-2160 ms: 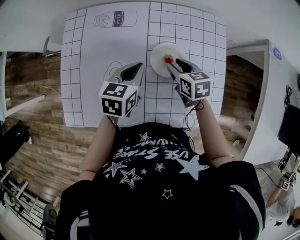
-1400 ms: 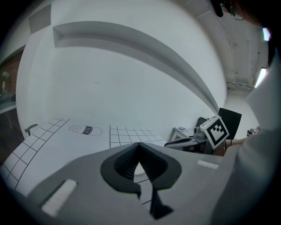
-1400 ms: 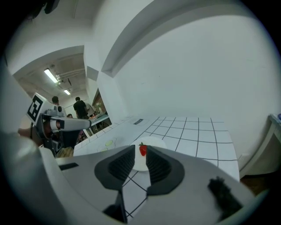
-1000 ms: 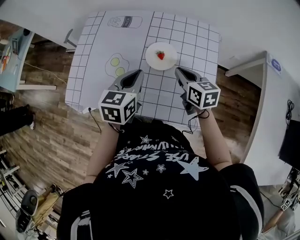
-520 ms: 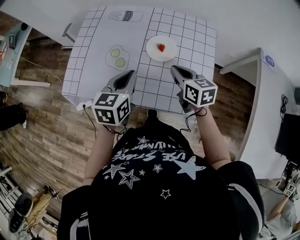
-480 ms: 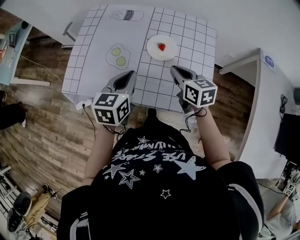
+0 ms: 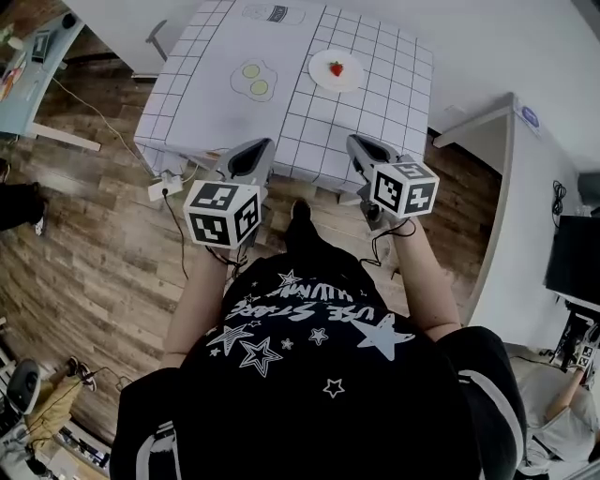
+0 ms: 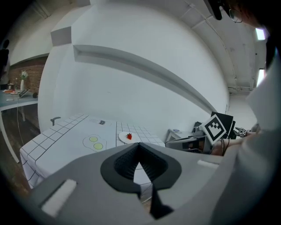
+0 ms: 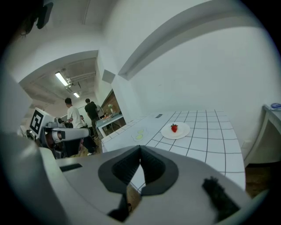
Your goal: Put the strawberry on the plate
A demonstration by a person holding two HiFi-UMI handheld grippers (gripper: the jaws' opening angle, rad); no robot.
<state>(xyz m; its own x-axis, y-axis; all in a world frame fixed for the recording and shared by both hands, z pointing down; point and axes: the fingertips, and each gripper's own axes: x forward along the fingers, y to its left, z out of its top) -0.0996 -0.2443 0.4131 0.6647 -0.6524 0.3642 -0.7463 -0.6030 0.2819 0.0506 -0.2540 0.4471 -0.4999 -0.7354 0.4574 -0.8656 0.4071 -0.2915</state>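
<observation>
— Two tools out front: how do they stand?
— Both are closed and both are empty. In the left gripper view, the left tool (image 8: 139, 145) has its jaws pressed together tip to tip with nothing between them. The right tool (image 9: 140, 147) looks the same in the right gripper view, its jaws meeting and nothing caught in them.
— Where are they held?
— Side by side at the near edge of the desk (image 7: 375, 108), with a gap between them. The left tool is toward the middle of that edge and the right tool is toward the near right corner. Both are well apart from the plate.
— And the strawberry?
— The strawberry (image 7: 336, 67) lies on the white plate (image 7: 321, 75), about at its middle. Neither tool touches it.
— Where on the desk is the plate?
— On the right half, closer to the far edge than to the near one and short of the right edge. It rests flat on the gridded cloth.
— Anything beside it?
— A fried-egg drawing (image 7: 254, 81) is printed on the cloth just left of the plate. A milk drawing (image 7: 274, 13) sits at the far edge. A wooden floor (image 7: 94, 234) runs along the desk's left edge.
</observation>
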